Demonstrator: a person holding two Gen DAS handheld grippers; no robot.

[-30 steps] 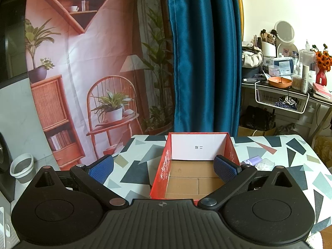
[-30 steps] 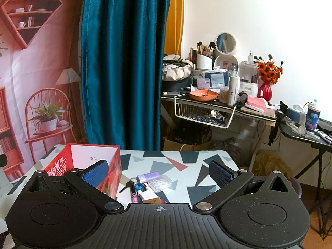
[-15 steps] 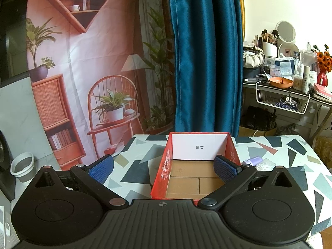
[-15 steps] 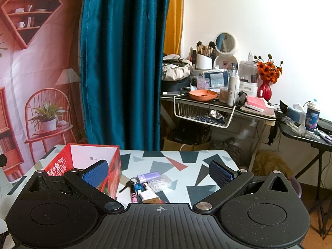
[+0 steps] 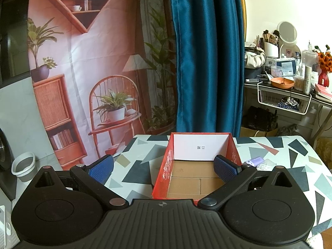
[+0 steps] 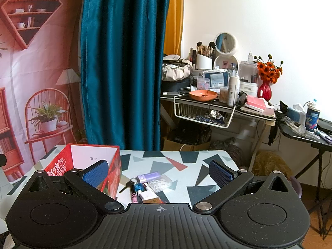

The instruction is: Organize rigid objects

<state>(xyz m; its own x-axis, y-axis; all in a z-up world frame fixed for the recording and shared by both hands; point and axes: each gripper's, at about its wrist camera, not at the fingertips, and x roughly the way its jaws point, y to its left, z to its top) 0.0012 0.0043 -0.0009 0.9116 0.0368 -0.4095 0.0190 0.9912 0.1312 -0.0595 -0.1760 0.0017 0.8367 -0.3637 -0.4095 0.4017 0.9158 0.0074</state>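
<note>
Both views are bright, lit by soft, even daylight; shadows stay faint. Fisheye distortion bends the blue curtain (image 5: 207, 62) and darkens the corners; focus is sharp throughout.

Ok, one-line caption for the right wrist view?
Open right claw above small items beside the red cardboard box on the geometric-patterned table.

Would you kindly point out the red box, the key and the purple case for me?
red box (image 5: 166, 170), left wrist view, left outer wall.
key (image 6: 126, 186), right wrist view, dark shaft.
purple case (image 6: 149, 176), right wrist view, top face.
</note>
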